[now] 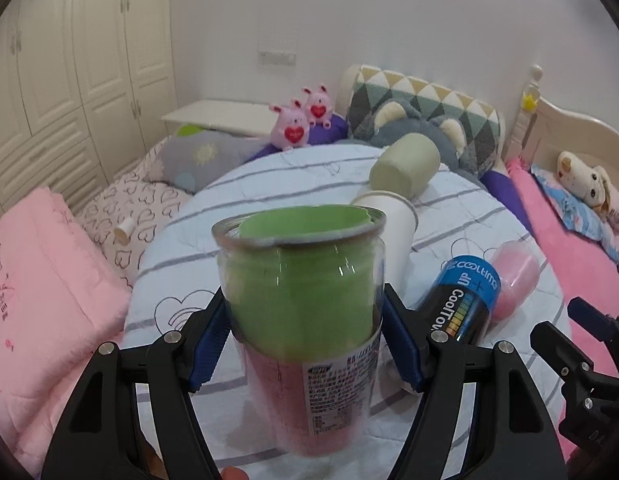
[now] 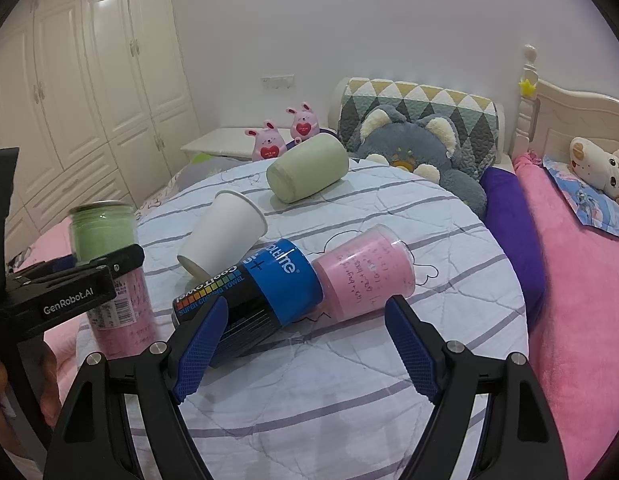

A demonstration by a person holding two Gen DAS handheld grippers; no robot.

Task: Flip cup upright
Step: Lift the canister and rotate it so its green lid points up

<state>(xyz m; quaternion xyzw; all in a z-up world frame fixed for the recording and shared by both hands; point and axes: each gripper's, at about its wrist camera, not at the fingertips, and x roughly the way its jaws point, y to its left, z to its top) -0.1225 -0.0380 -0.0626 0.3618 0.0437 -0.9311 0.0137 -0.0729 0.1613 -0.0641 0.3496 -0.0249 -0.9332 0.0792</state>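
Round striped-quilt table carries toppled cups.
Clear cup, green and pink paper inside, upright near left edge, clamped in left gripper.
Right gripper spread wide, empty, near blue CoolTowel can.
Risk: soft quilt tips cup on release.

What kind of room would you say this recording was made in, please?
Most likely a bedroom: a bed with a cream headboard, soft toys such as the grey bear against it, and a tall white wardrobe along the wall.
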